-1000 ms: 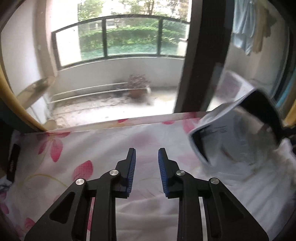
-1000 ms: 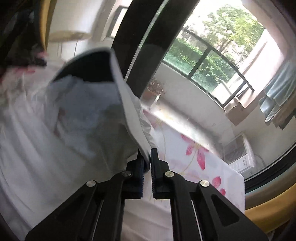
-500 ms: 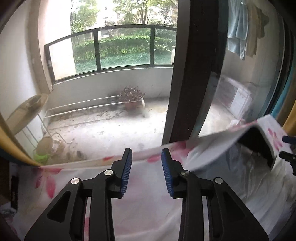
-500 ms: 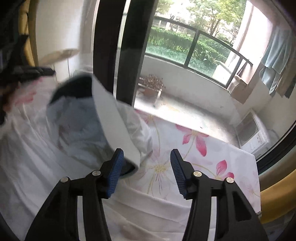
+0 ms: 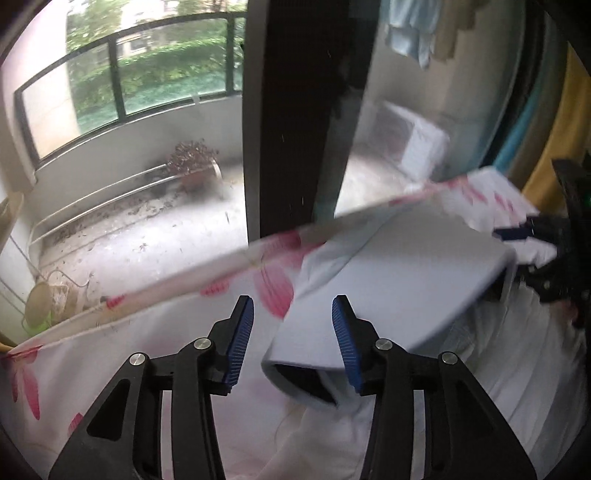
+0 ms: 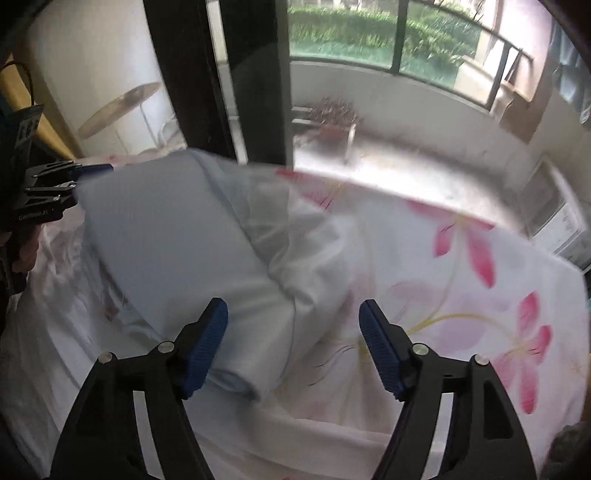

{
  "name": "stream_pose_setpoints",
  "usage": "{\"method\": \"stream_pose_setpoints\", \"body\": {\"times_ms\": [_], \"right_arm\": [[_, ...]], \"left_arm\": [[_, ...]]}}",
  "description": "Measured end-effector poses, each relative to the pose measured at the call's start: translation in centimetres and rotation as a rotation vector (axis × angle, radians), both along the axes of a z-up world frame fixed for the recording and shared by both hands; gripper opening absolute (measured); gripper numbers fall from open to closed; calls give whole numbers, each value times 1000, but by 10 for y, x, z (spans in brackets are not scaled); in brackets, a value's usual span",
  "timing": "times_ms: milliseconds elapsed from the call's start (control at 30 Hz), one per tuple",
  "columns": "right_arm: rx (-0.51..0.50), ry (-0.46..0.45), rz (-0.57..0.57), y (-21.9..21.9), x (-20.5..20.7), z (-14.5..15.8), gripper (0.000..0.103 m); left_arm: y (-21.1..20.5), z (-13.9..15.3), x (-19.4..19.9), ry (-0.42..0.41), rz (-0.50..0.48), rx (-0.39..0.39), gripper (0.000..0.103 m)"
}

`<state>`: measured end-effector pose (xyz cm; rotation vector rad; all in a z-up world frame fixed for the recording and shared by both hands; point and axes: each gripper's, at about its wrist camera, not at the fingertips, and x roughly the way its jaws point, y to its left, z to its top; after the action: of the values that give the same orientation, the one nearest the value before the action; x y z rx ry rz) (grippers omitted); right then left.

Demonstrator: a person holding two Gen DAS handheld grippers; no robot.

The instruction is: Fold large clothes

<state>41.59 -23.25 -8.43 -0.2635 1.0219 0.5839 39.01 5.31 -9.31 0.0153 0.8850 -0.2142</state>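
The left gripper [image 5: 291,332] and right gripper [image 6: 293,345] both stand released, their jaws having just been opening, pads clear of the cloth; the white garment [image 6: 177,251] lies in a loose fold on the flowered bedsheet [image 6: 461,295], reaching toward the bed's far edge; beyond, a dark door frame [image 5: 291,110] and balcony railing [image 5: 118,59].

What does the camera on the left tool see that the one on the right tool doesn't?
Only the left view shows pale blue laundry hanging on the balcony, and the right tool at its edge.

Only the right view shows a brown cardboard box on the balcony, and the left tool at its edge.

Both show the folded white garment lying on the pink-flowered sheet, the dried potted plant, and open blue-padded tool jaws.
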Motion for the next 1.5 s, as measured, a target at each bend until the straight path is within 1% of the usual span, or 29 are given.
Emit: {"method": "stream_pose_setpoints", "body": {"times_ms": [33, 133, 167, 200, 233, 267, 333, 367, 433, 500, 567, 633, 667, 733, 767, 833, 867, 900, 933, 967, 1000, 1033, 1100, 1133, 1200, 1233, 1333, 1433, 1500], "right_arm": [[21, 12, 10, 0, 0, -2, 74], [44, -12, 36, 2, -6, -3, 74], [46, -12, 47, 3, -8, -3, 69], [54, -12, 68, 4, -10, -2, 60], [77, 2, 99, 6, -14, -2, 37], [78, 10, 109, 8, -15, -1, 32], [55, -8, 144, 13, -17, 2, 22], [30, -33, 149, 14, -18, 4, 18], [-25, -97, 136, 8, -16, 8, 15], [-81, -180, 117, 6, -13, 18, 15], [-106, -232, 114, 8, -9, 21, 15], [-143, -249, 127, 11, -8, 15, 15], [-161, -259, 132, 15, -9, 11, 15], [-180, -280, 147, 18, -14, 5, 15], [-178, -286, 145, 18, -14, 5, 15], [-151, -283, 131, 12, -15, 9, 16], [-139, -275, 122, 10, -15, 11, 17], [-134, -264, 115, 8, -14, 12, 19], [-129, -255, 114, 7, -15, 12, 26], [-118, -242, 115, 5, -18, 14, 38], [-102, -225, 116, 4, -17, 16, 43], [-76, -216, 112, 4, -16, 17, 44], [-44, -239, 118, 4, -22, 20, 43], [-51, -275, 126, 7, -29, 23, 43], [-121, -352, 144, 16, -44, 24, 37], [-169, -399, 159, 22, -54, 24, 31], [-245, -511, 184, 33, -80, 23, 24], [-283, -584, 188, 37, -98, 22, 22], [-284, -616, 191, 37, -108, 24, 22]], "left_arm": [[1, -1, -3, 2, -2, 7, 47], [13, -2, -7, 24, -8, -7, 49], [15, -3, -7, 31, -12, -14, 51], [18, -2, -6, 36, -14, -17, 52], [20, -3, -7, 40, -15, -20, 53], [22, -3, -8, 43, -17, -24, 53], [23, -3, -9, 44, -21, -33, 54], [22, -3, -9, 46, -26, -31, 54], [20, -2, -6, 50, -49, -35, 54], [15, 0, -5, 54, -75, -51, 55], [11, -2, -4, 63, -98, -70, 57], [6, -8, -3, 77, -117, -82, 57], [5, -10, -4, 74, -121, -99, 57], [1, -12, -7, 57, -127, -97, 56], [-1, -12, -9, 50, -145, -90, 50], [-6, -12, -12, 48, -169, -80, 42], [-8, -11, -14, 40, -174, -67, 33], [-9, -9, -15, 30, -176, -56, 27], [-10, -4, -17, 6, -174, -38, 19], [-11, -1, -20, -10, -171, -25, 15], [-11, 2, -22, -26, -167, -13, 14], [-14, 6, -25, -52, -163, 9, 13], [-18, 14, -34, -97, -156, 55, 12], [-21, 17, -41, -127, -156, 81, 12], [-23, 21, -49, -163, -165, 104, 12], [-26, 23, -56, -186, -171, 123, 12], [-31, 26, -71, -240, -190, 148, 13], [-36, 28, -81, -268, -189, 152, 14], [-39, 30, -87, -283, -195, 163, 14]]}}
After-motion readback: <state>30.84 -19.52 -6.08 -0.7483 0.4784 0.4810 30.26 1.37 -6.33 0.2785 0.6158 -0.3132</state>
